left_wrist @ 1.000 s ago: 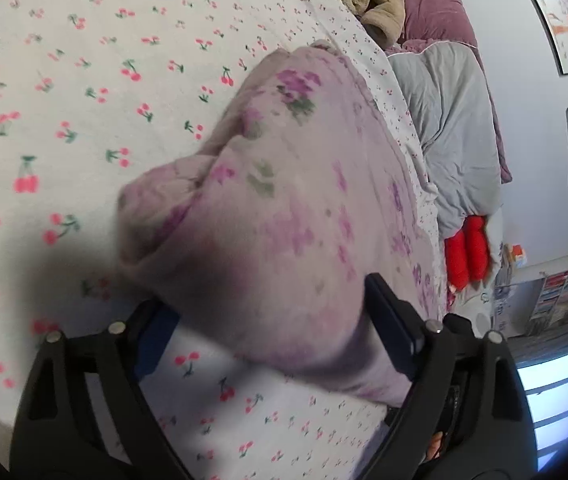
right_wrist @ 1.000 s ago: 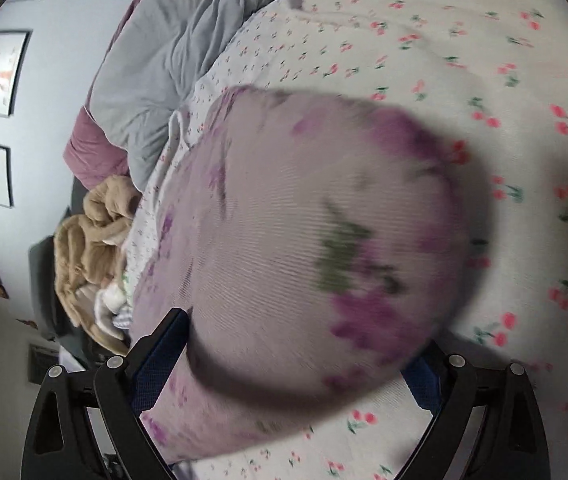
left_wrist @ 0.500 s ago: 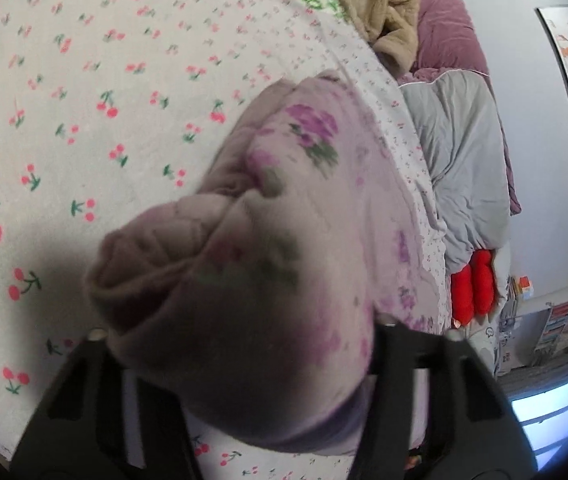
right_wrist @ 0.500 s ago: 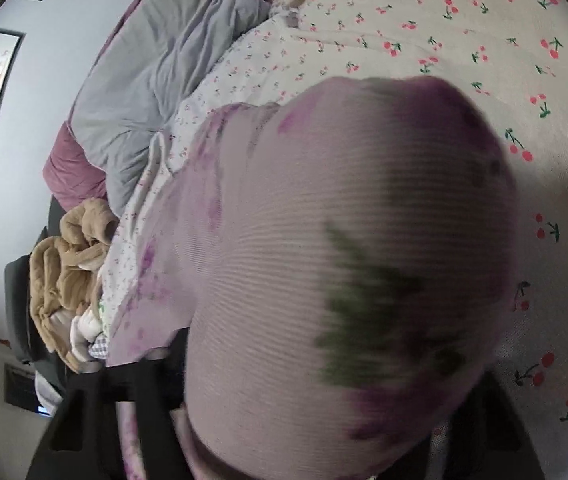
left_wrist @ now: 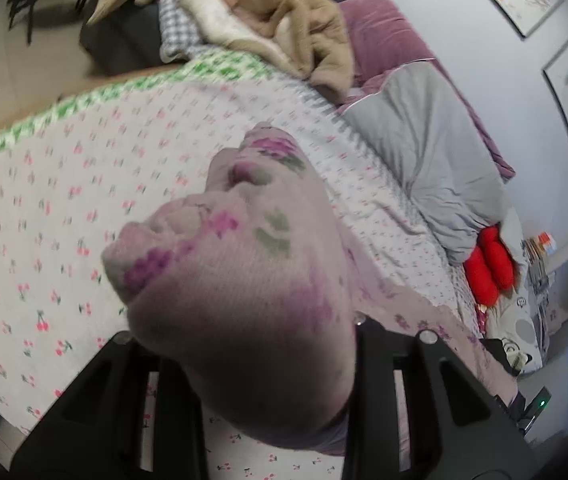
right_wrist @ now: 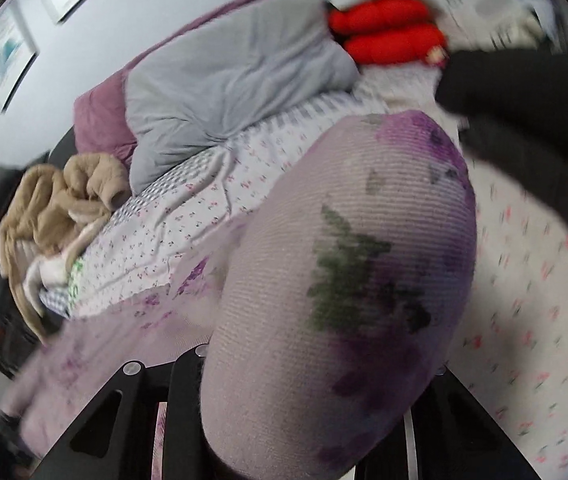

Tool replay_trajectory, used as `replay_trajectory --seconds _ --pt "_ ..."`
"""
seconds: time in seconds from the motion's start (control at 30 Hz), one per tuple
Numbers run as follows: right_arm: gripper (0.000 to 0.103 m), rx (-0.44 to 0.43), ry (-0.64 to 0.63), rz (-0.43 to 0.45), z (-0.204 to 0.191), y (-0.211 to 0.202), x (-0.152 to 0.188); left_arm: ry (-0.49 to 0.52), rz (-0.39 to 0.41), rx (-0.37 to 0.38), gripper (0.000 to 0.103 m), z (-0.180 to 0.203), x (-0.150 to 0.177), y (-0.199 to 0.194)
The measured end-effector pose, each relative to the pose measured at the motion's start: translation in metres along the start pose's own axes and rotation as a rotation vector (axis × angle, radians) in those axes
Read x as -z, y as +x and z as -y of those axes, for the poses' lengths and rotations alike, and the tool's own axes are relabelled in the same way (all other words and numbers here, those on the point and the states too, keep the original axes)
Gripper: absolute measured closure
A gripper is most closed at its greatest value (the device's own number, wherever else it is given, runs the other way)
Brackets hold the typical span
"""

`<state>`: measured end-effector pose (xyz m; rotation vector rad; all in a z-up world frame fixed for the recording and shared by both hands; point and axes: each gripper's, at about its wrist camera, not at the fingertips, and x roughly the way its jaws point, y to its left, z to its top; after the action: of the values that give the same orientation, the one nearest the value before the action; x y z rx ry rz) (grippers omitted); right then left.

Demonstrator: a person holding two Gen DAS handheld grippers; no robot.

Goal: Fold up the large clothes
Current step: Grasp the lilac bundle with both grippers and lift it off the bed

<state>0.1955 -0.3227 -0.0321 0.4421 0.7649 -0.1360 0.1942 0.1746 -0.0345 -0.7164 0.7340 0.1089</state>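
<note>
A pale lilac garment with purple flowers and green leaves point(left_wrist: 244, 280) bulges thickly out between the fingers of my left gripper point(left_wrist: 244, 360), which is shut on it and holds it above the bed. The rest of the cloth trails to the right point(left_wrist: 416, 320). In the right wrist view the same garment point(right_wrist: 344, 300) fills the middle. My right gripper point(right_wrist: 316, 384) is shut on it, with more cloth hanging to the lower left point(right_wrist: 84, 360). The fingertips of both grippers are hidden by fabric.
A white bedsheet with red cherries point(left_wrist: 44, 220) point(right_wrist: 544, 300) covers the bed. A grey duvet point(left_wrist: 424, 168) point(right_wrist: 236, 80), a purple blanket point(left_wrist: 380, 28), a red plush point(left_wrist: 488, 264) point(right_wrist: 388, 36) and tan clothes point(left_wrist: 284, 8) point(right_wrist: 56, 200) lie along its far side. A dark sleeve point(right_wrist: 524, 120) crosses the upper right.
Both grippers have closed on the garment and lifted it off the sheet. The bed now lies further below and the views have tilted toward the room.
</note>
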Motion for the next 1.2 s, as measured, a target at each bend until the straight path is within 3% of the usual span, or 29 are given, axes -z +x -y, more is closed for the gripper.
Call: replay_trajectory --seconds 0.3,0.47,0.6,0.73,0.8,0.93,1.0,1.07,1.1,1.17,1.2 --pt "0.073 -0.061 -0.050 0.028 -0.014 -0.033 -0.017 0.006 0.023 0.044 0.070 0.001 -0.012 -0.044" --pt "0.073 -0.153 -0.126 0.020 -0.068 -0.031 -0.044 -0.072 0.084 0.050 0.070 -0.027 -0.031 -0.084" --pt "0.073 -0.287 -0.226 -0.009 -0.156 -0.009 -0.067 -0.123 0.234 0.021 0.070 -0.060 -0.044 -0.148" --pt "0.073 -0.529 -0.318 -0.110 -0.286 0.044 -0.073 -0.185 0.450 -0.082 0.070 -0.095 -0.047 -0.202" --pt "0.073 -0.622 -0.357 -0.156 -0.343 0.072 -0.066 -0.209 0.562 -0.159 0.069 -0.113 -0.036 -0.216" --pt "0.073 -0.791 -0.419 -0.260 -0.461 0.144 -0.035 -0.230 0.673 -0.287 0.068 -0.139 -0.003 -0.198" --pt "0.071 -0.852 -0.454 -0.307 -0.515 0.183 -0.008 -0.235 0.676 -0.364 0.067 -0.159 0.017 -0.165" --pt "0.067 -0.861 -0.519 -0.391 -0.563 0.235 0.030 -0.257 0.612 -0.420 0.065 -0.181 0.033 -0.129" --pt "0.057 -0.820 -0.532 -0.429 -0.569 0.255 0.044 -0.289 0.522 -0.441 0.064 -0.199 0.040 -0.104" --pt "0.053 -0.618 -0.554 -0.553 -0.572 0.318 0.089 -0.346 0.336 -0.415 0.060 -0.228 0.052 -0.067" --pt "0.048 -0.554 -0.558 -0.565 -0.564 0.334 0.097 -0.334 0.349 -0.377 0.057 -0.229 0.062 -0.066"
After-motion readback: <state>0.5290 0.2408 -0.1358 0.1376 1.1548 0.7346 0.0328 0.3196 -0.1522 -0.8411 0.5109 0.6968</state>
